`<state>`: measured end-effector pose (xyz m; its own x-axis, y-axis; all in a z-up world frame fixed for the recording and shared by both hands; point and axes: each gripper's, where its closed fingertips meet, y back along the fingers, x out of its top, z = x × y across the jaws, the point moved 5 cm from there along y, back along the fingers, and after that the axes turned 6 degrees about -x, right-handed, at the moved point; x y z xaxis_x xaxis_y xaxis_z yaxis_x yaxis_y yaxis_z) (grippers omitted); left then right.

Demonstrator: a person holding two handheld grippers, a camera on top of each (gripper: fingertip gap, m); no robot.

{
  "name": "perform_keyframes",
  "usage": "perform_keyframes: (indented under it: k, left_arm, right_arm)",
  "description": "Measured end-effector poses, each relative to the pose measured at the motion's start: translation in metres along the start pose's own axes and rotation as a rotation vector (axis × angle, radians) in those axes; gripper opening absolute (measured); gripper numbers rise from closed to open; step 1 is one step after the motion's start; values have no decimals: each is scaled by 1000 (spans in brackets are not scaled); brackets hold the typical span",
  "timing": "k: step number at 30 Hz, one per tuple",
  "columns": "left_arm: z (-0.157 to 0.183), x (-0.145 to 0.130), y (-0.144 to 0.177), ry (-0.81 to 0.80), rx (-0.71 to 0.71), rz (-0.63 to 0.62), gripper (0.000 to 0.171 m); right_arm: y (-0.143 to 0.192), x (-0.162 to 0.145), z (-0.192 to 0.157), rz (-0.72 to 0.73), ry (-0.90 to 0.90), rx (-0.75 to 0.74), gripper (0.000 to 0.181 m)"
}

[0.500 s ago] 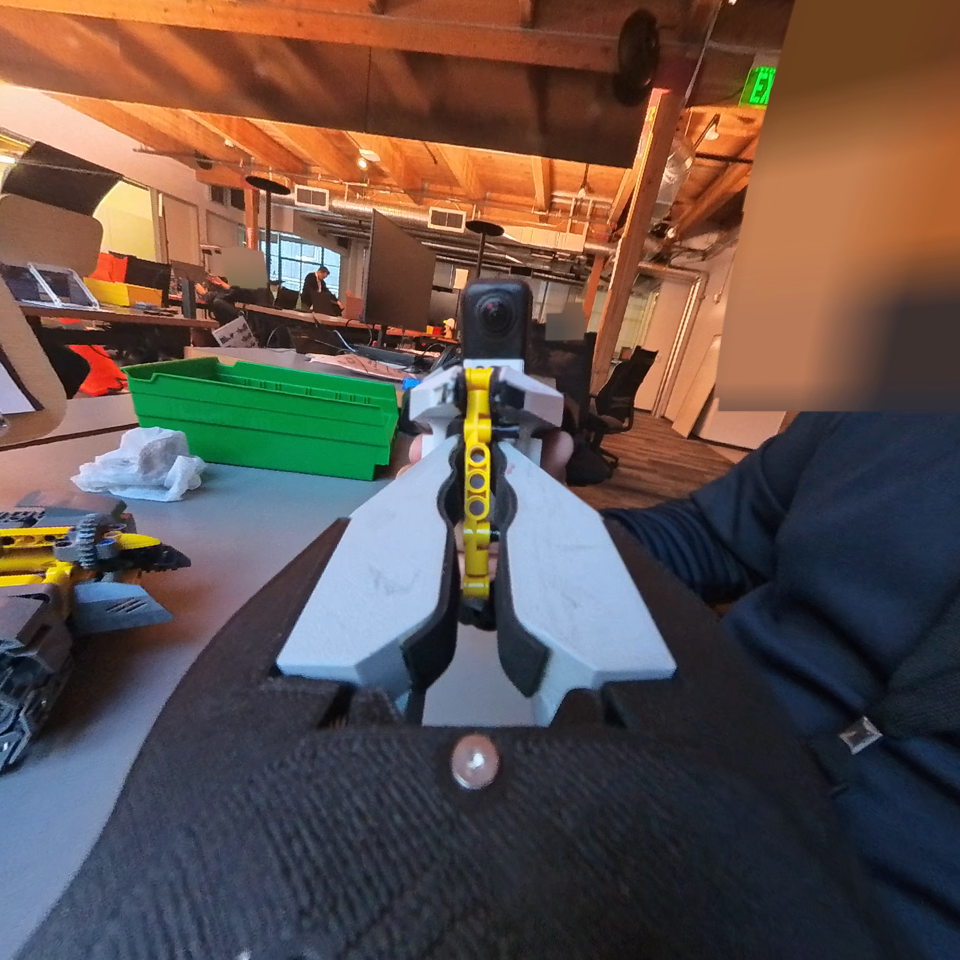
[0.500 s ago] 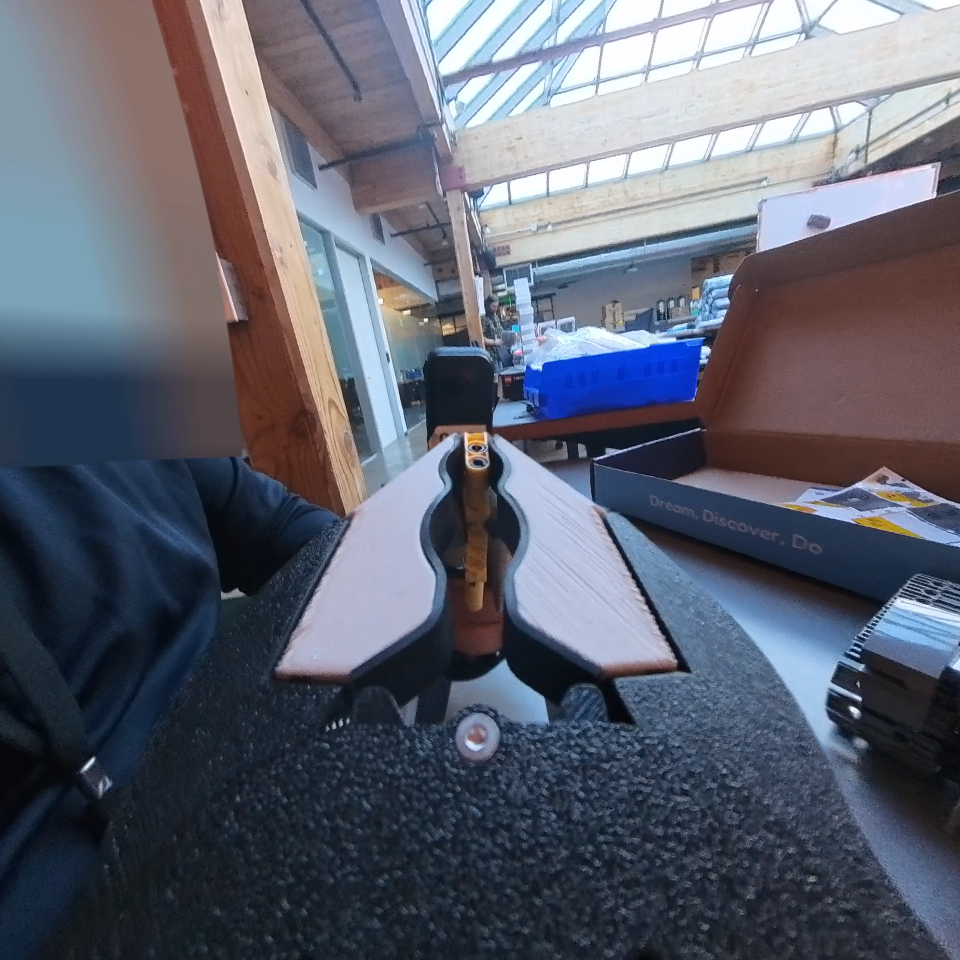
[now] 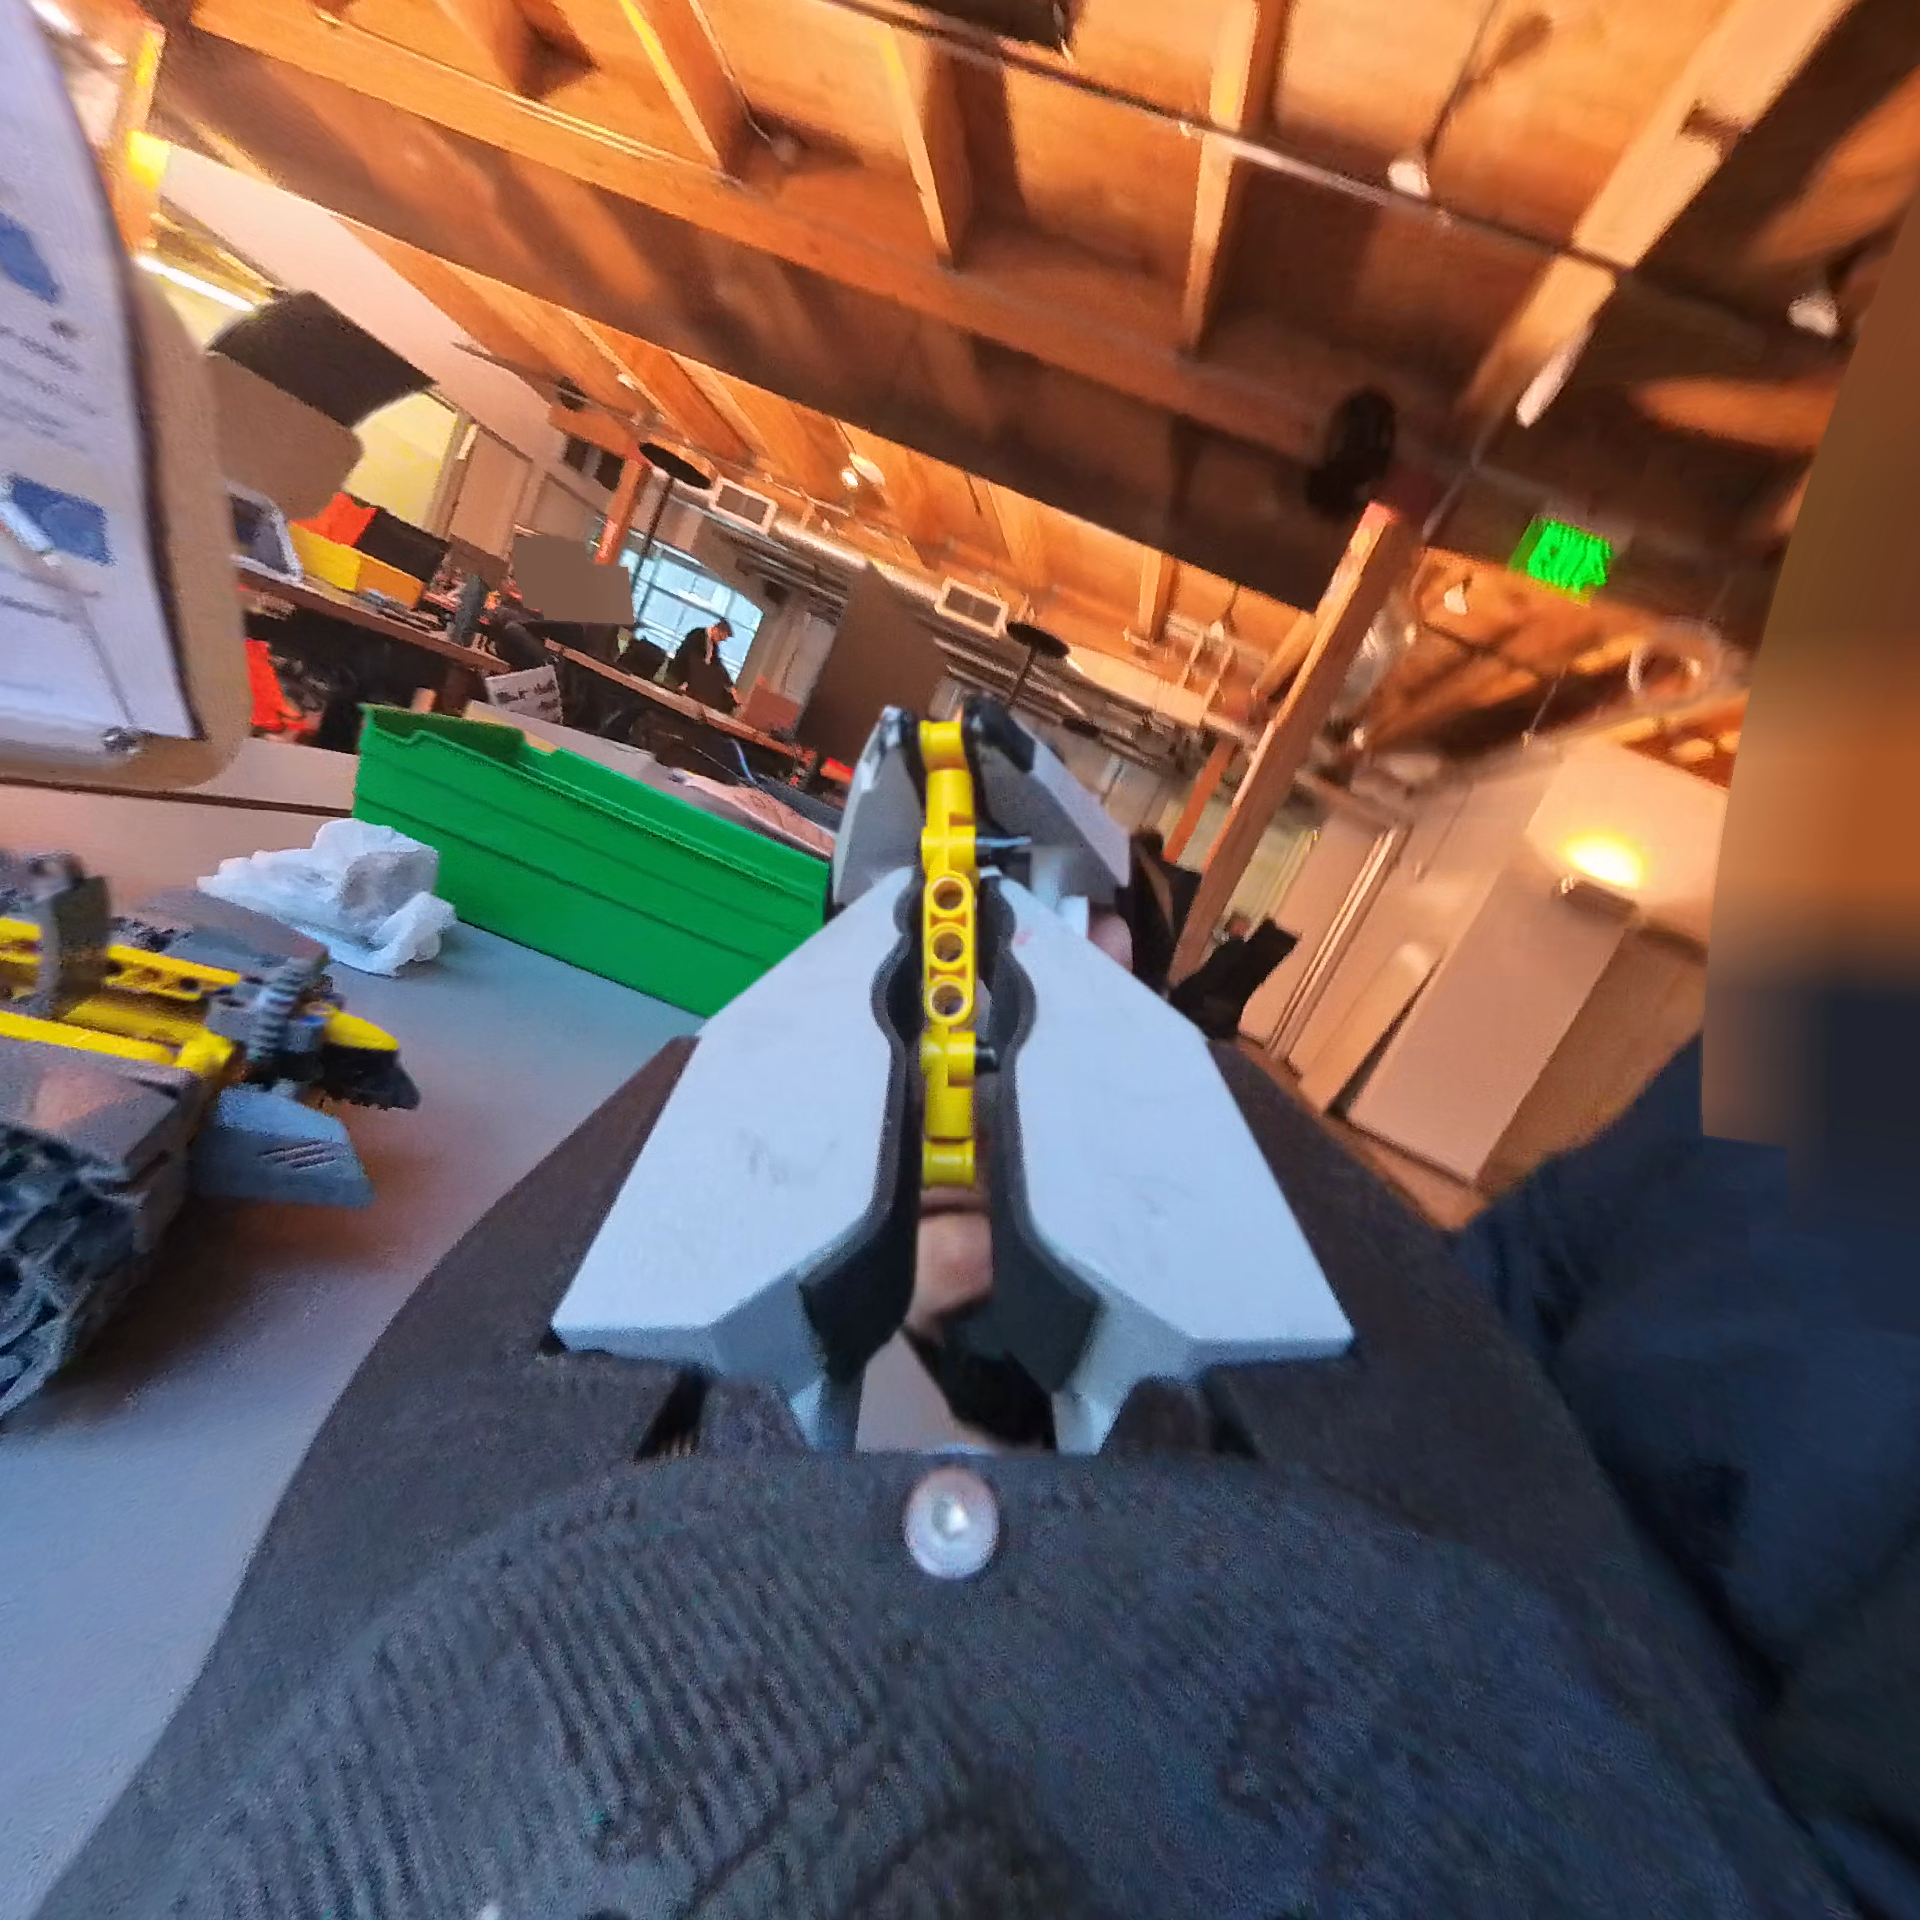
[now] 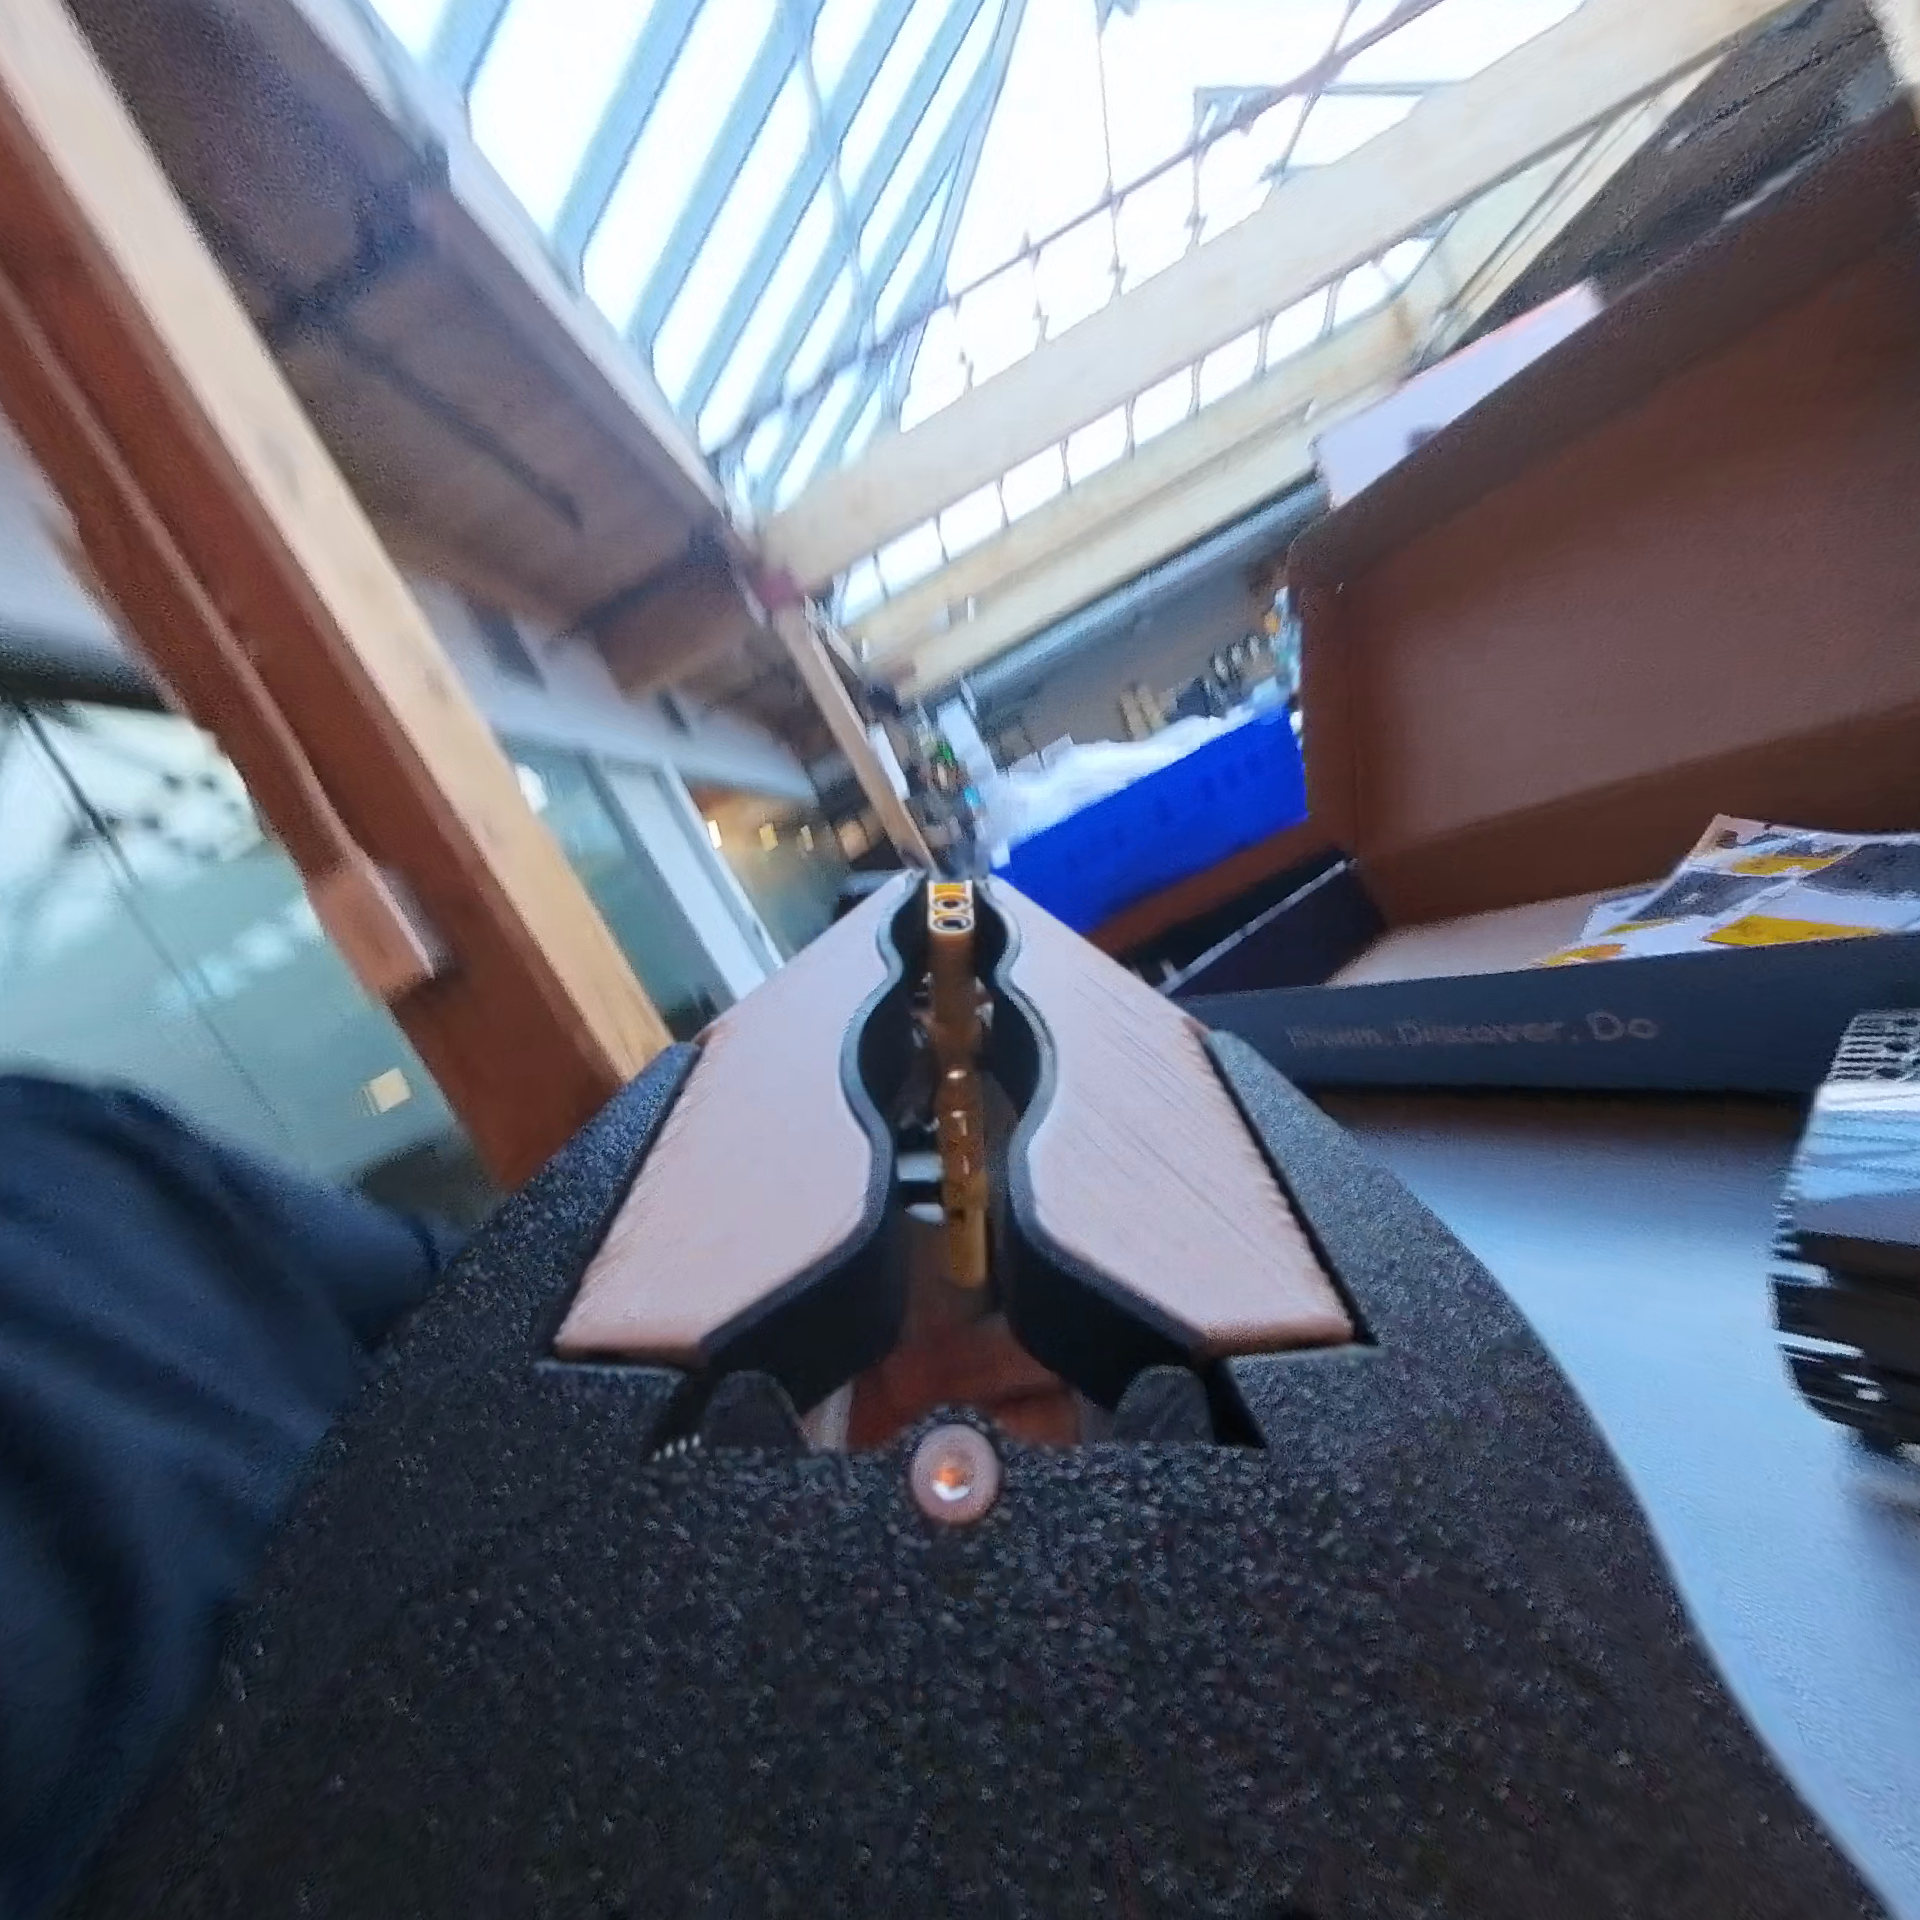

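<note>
both views have tilted upward since the earlier frames, so more ceiling and skylight shows; the grip itself looks unchanged. left gripper (image 3: 948, 914), grey fingers (image 3: 769, 1122) clenched on a yellow beam (image 3: 948, 977), a holed toy-brick piece held edge-on along the finger line. right gripper (image 4: 951, 935), brown fingers (image 4: 1132, 1153) likewise clamped on the same beam (image 4: 958, 1122), seen end-on. the two tools face each other, tip to tip, and share the piece above the table (image 3: 499, 1049); this opposed hold probably keeps the thin beam steady from both ends. outward, left view: a grey and yellow brick model (image 3: 156, 1049) at the left on the table, a crumpled white wrap (image 3: 343, 894) behind it, a green bin (image 3: 582, 842) farther back, a dark sleeve (image 3: 1714, 1351) at right. right view: an open cardboard box (image 4: 1621, 727) with a printed sheet (image 4: 1766, 894) inside, a dark brick block (image 4: 1860, 1226) at the right edge, a blue bin (image 4: 1153, 821) far off. writing shows on the box front, a green ceiling sign and a paper at upper left; it is not reproduced.
</note>
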<state>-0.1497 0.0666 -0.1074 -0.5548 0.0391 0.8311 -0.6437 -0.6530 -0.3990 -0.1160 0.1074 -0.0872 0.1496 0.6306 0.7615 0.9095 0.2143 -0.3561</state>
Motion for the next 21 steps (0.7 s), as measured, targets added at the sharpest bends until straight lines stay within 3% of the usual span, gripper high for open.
perform_keyframes:
  k: [2,4,12,15,19,21]
  left_arm:
    - [-13,9,-5,75,44,75,5]
    - [-19,18,-11,103,59,152,6]
    - [-22,26,-26,62,93,149,5]
    - [-23,21,-26,57,104,138,5]
    - [-21,20,-25,4,139,43,6]
    - [-20,23,-23,13,123,60,6]
  right_arm:
    - [-10,8,14,110,-150,8,2]
    - [-17,18,18,164,-171,-1,2]
    - [-14,33,21,277,-234,47,2]
    - [-10,30,24,274,-230,56,3]
    - [-5,33,24,89,-189,98,5]
    - [7,46,26,81,-152,82,9]
